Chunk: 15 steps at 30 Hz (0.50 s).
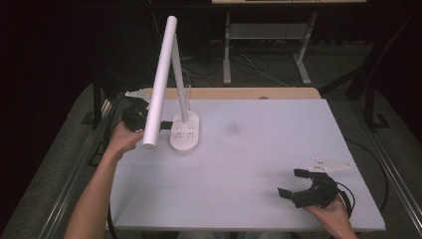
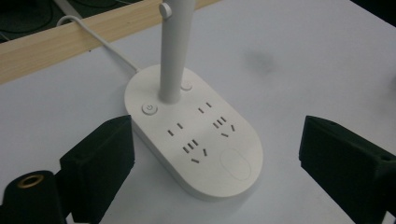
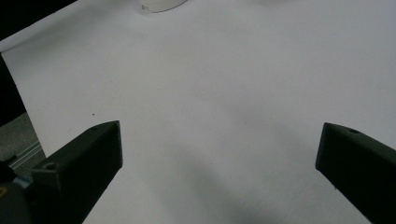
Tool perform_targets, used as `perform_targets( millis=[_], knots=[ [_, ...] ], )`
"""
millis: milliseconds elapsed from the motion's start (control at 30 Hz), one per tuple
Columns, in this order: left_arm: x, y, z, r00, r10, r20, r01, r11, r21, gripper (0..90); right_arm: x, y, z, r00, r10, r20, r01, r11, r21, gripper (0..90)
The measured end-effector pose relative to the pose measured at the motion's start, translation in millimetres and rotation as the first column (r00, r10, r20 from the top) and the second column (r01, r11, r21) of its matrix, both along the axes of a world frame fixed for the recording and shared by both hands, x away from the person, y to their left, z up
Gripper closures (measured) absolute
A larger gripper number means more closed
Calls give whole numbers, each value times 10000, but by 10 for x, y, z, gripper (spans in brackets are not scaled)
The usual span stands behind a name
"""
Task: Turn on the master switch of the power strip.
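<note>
The far-left part of the counter [image 1: 249, 149] is occupied by the desk lamp's socket base [image 1: 184, 131], over which its tilted lamp head [image 1: 159, 84] is hung. Right of the base, open counter is left, bounded by the right claw [image 1: 297, 185].

Looking down my right gripper [image 3: 219, 172], both black jaws are spread wide with nothing between them, one poking in at the lower left and the other at the lower right. Under them is just the plain white table [image 3: 219, 84], with a soft shadow across it near the bottom. Way up at the top edge there's a sliver of a rounded white base [image 3: 161, 4], well apart from me. The table's left edge drops off into dark floor.
</note>
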<state>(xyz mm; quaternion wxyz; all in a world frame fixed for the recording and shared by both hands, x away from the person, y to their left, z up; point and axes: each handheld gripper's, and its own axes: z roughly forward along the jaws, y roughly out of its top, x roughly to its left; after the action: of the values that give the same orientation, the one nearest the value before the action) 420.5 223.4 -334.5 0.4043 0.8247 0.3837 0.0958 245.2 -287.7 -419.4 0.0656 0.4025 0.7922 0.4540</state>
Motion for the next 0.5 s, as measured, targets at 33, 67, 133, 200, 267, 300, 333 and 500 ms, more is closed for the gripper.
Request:
perform_targets(
  millis=[33,67,133,200,267,300,333,500],
  knots=[
    [27,4,-3,10000,24,22,-24,10000,48,106,0,-1,1,10000,-14,0,14,10000,5,0],
    [39,5,-6,10000,64,24,-64,10000,22,112,1,-3,0,10000,-15,6,15,10000,5,0],
    [72,9,-13,9999,156,24,-156,9999,-32,125,0,-6,-1,10000,-23,16,23,10000,3,1],
    [104,16,-21,9998,200,53,-200,9998,-3,135,1,-9,-1,10000,-24,29,24,10000,-3,1],
    [134,17,-33,9995,302,16,-302,9995,45,139,2,-10,-2,10000,-25,26,25,10000,-1,0],
    [153,20,-38,9994,351,44,-351,9994,61,142,2,-10,-3,10000,-21,22,21,10000,-5,0],
    [166,24,-44,9991,427,-11,-427,9991,-6,145,2,-10,-3,10000,-23,16,23,10000,-1,0],
    [236,55,-76,9964,826,-215,-830,9964,-191,216,2,-8,-3,10000,14,9,-14,10000,-15,1]
  ],
)
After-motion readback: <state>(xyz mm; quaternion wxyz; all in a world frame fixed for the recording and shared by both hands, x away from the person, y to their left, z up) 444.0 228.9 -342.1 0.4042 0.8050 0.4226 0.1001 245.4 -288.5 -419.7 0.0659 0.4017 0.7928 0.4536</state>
